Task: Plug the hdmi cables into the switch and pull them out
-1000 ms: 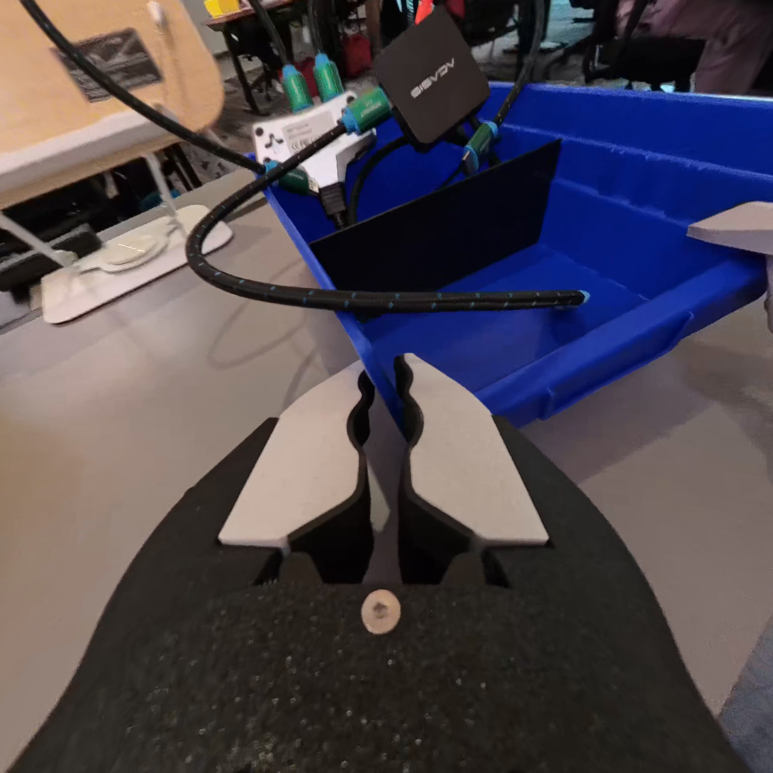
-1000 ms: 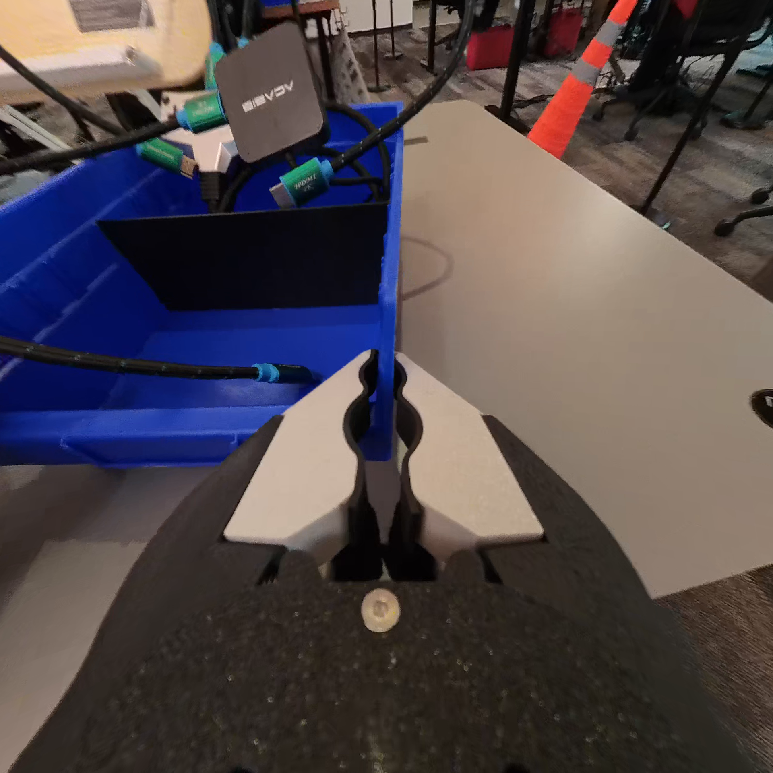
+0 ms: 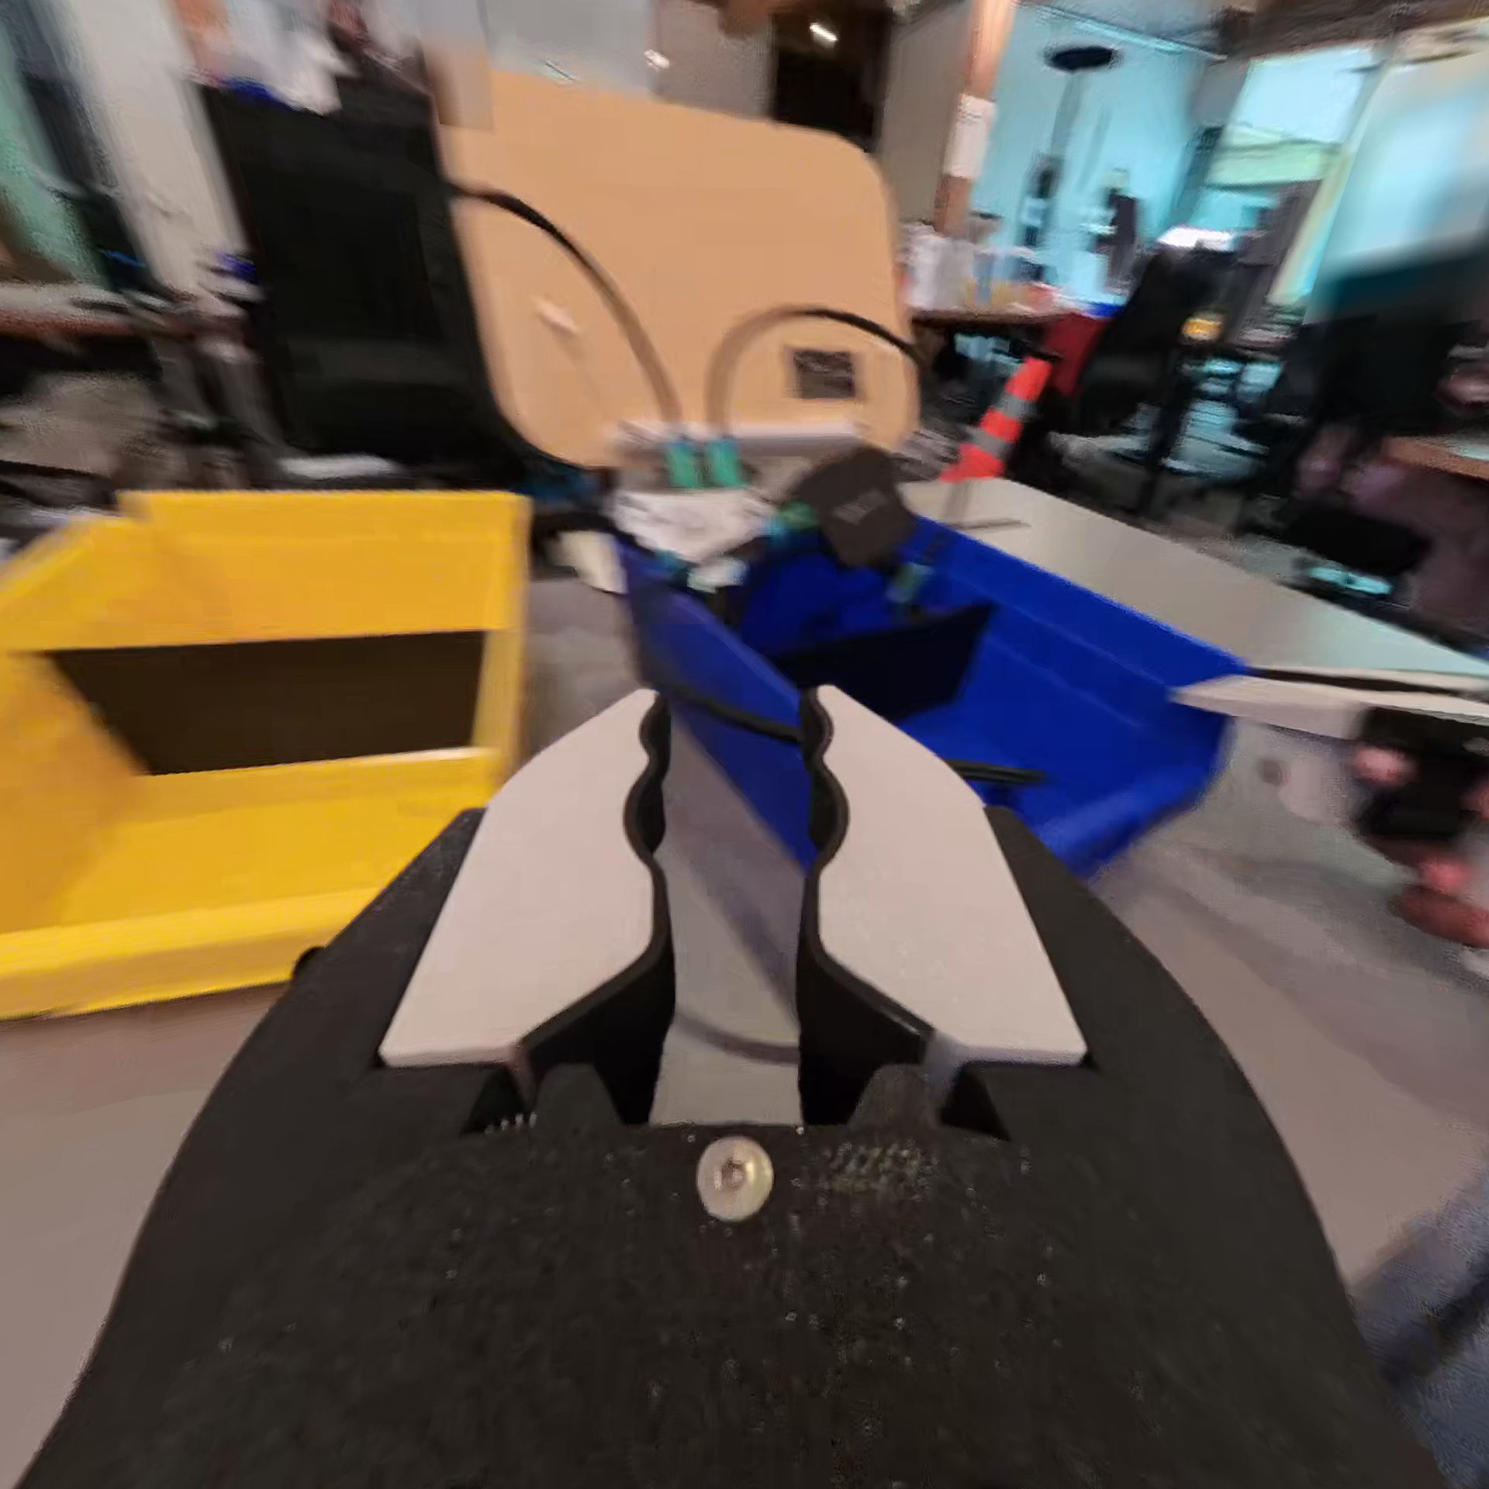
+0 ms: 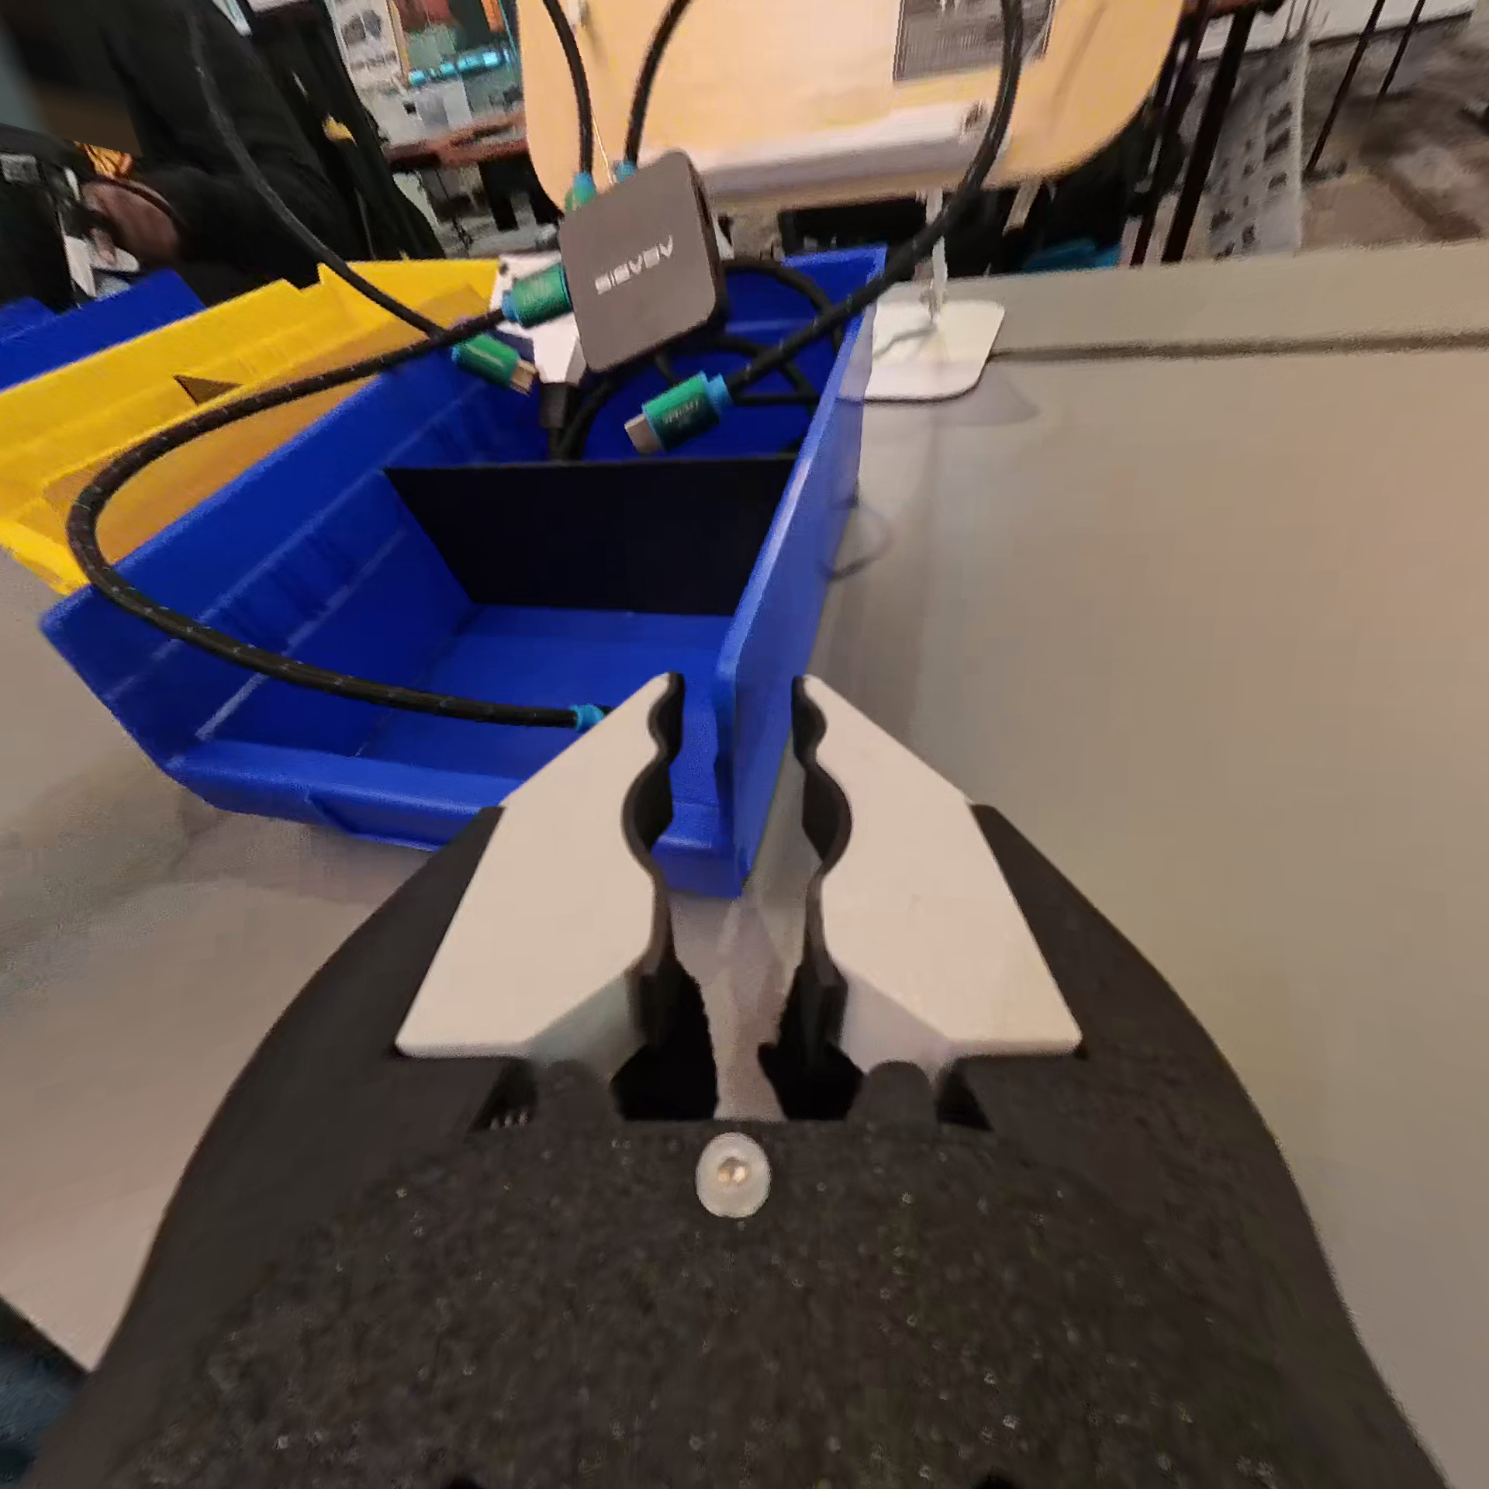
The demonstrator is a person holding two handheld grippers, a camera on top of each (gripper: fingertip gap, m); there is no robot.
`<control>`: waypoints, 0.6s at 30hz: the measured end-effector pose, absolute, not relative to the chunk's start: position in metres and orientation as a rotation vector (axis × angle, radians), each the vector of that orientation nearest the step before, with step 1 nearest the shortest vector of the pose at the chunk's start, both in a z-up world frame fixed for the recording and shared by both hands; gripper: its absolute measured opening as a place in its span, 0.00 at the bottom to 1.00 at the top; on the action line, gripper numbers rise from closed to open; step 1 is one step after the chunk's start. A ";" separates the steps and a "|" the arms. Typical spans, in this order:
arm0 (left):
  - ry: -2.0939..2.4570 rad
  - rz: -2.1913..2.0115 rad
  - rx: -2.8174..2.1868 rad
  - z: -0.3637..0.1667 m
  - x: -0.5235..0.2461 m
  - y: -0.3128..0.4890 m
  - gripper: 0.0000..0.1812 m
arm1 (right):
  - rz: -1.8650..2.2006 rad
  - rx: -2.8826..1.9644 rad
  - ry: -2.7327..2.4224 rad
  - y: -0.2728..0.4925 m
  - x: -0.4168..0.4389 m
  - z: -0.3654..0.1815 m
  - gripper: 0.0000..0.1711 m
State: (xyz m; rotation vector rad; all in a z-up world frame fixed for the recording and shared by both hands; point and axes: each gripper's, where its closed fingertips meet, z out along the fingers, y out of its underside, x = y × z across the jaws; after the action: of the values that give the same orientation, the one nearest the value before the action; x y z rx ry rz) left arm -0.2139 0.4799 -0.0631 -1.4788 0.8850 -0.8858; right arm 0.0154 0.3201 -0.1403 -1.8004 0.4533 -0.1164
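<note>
A black HDMI switch (image 4: 644, 270) hangs over the far end of a blue bin (image 4: 282, 564), with a green-ended plug (image 4: 536, 294) in its side. Two loose green HDMI plugs (image 4: 677, 415) hang beside it. A braided black cable (image 4: 242, 644) curves into the bin's near compartment; its end lies behind my right finger. My right gripper (image 4: 735, 693) is open and empty, in line with the bin's right wall. My left gripper (image 3: 733, 709) is open and empty, short of the blue bin (image 3: 1088, 709). The left wrist view is blurred; the switch (image 3: 858, 503) shows there too.
A yellow bin (image 3: 242, 725) stands left of the blue one. A black divider (image 4: 596, 532) splits the blue bin. A tan board (image 4: 806, 64) on a white stand base (image 4: 935, 346) rises behind. Grey table (image 4: 1168, 644) stretches to the right. Spacing between my two grippers at the tips: around 30 cm. Measured from the fingertips, the black HDMI switch (image 4: 644, 270) is 20 cm or so from the right gripper and 25 cm from the left.
Both grippers have opened wider and drawn back from the blue bin. The left view has risen and swung, so the yellow bin now shows. The cable in the bin has not moved.
</note>
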 end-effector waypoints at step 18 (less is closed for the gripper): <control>0.761 -0.507 -1.806 -0.136 -0.306 0.722 0.31 | -0.289 -1.697 0.503 0.244 0.030 -0.125 0.19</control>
State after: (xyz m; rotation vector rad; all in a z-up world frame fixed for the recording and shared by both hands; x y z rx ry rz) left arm -0.3063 0.7216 -0.1363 -1.8055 0.7614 -0.5075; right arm 0.0297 0.2441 -0.1251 -1.6972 0.5034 -0.2889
